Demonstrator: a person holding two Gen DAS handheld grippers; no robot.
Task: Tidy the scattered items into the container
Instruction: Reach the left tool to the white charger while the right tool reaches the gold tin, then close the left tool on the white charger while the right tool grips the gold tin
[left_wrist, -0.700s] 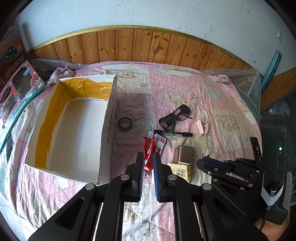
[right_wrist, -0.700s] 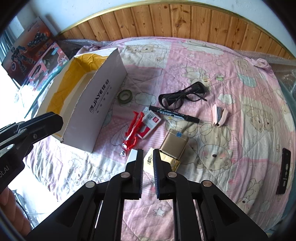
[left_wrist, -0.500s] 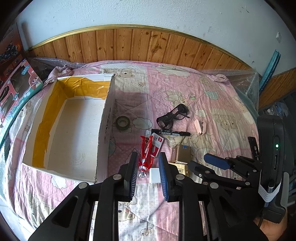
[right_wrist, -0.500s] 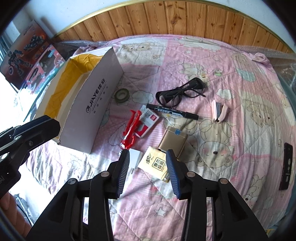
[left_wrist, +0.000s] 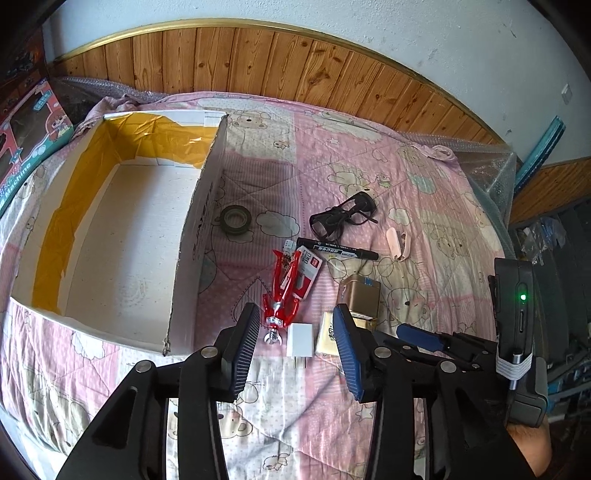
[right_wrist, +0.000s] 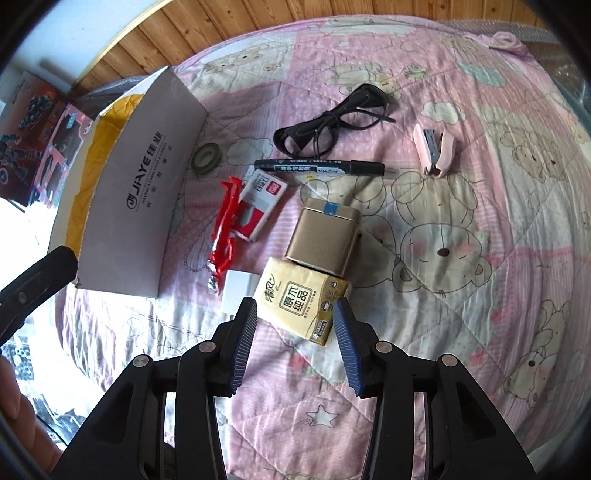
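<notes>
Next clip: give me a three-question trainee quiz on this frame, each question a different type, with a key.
1. True or false: the cardboard box already holds an item.
2. Which thing lies in line between the right gripper fingers? A) tissue pack B) glasses C) marker
3. Fill in: the gold tin rests partly on the ____.

Key: 1 false, the box floor is bare. 2 A. 3 tissue pack. Both grippers, including the left gripper, are open.
</notes>
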